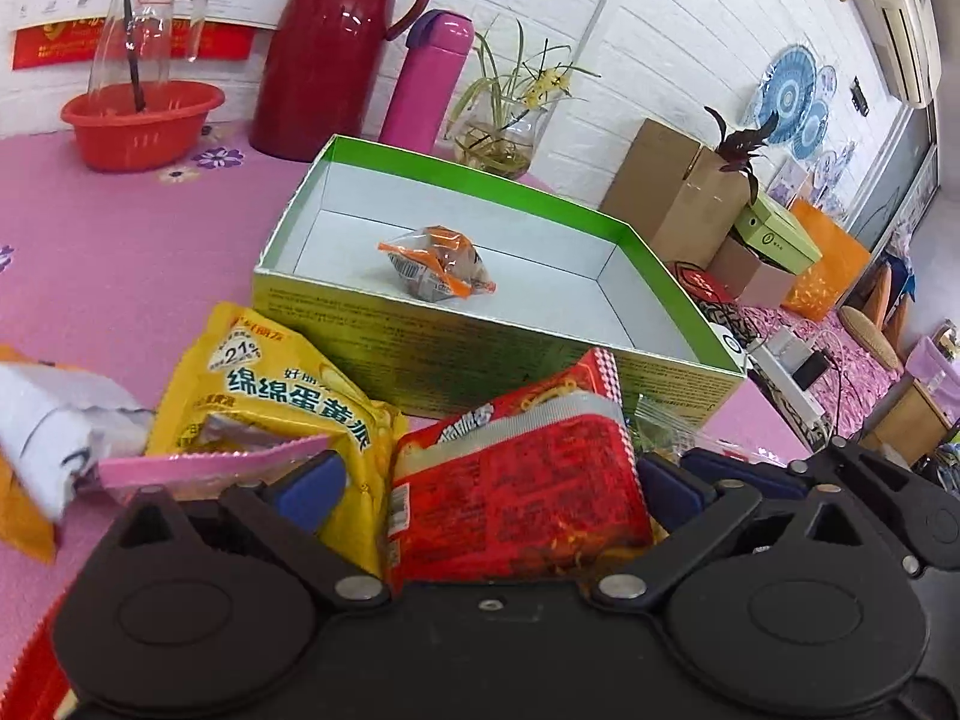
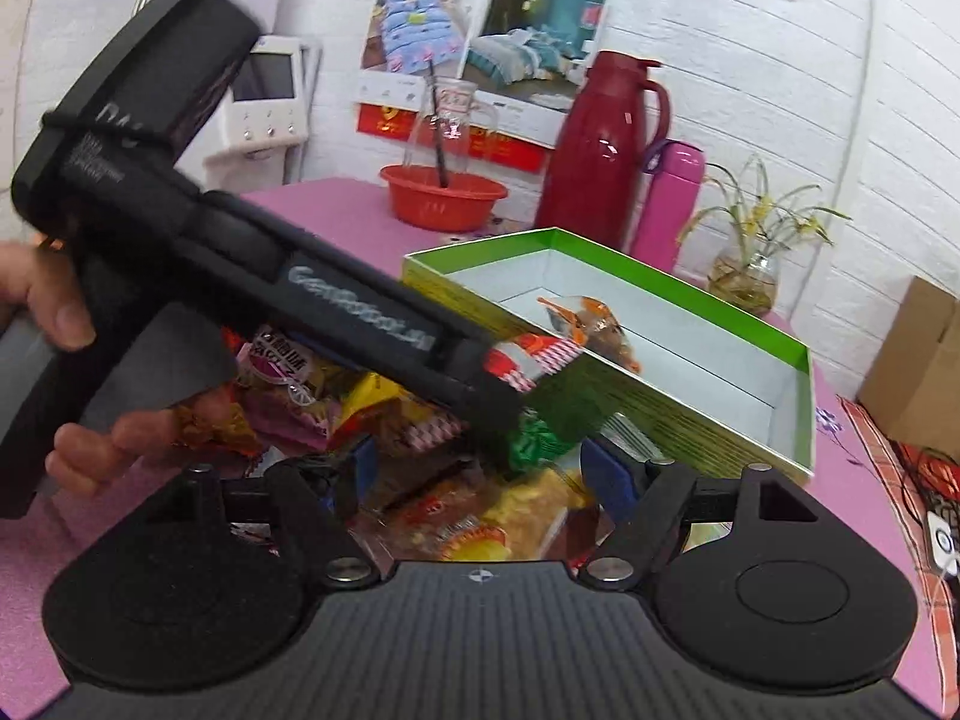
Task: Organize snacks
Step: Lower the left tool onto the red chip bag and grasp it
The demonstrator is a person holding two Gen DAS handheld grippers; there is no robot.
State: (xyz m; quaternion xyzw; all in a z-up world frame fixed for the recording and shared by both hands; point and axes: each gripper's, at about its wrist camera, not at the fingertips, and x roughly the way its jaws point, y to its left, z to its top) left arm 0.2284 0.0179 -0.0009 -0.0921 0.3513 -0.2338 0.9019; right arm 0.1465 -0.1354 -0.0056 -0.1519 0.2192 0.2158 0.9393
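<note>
My left gripper [image 1: 489, 480] is shut on a red noodle-snack packet [image 1: 516, 480] and holds it just in front of the green box [image 1: 480, 180]. From the right wrist view the left gripper [image 2: 504, 384] reaches in from the left, a hand [image 2: 66, 312] on its handle, and the packet's checkered edge [image 2: 534, 360] sticks out by the box wall [image 2: 660, 276]. One small orange-and-clear wrapped snack [image 1: 438, 264] [image 2: 594, 324] lies in the box. My right gripper [image 2: 483, 474] hangs open over the pile of snack packets [image 2: 468, 528]. A yellow packet [image 1: 270, 384] and a pink packet [image 1: 198, 468] lie to the left.
Behind the box stand a red thermos [image 1: 336, 48], a pink bottle [image 1: 429, 78], a red basin [image 1: 141, 120] holding a glass jug, and a plant vase [image 1: 498, 138]. Cardboard boxes [image 1: 678, 192] sit beyond the table's right edge. A pink cloth [image 1: 120, 252] covers the table.
</note>
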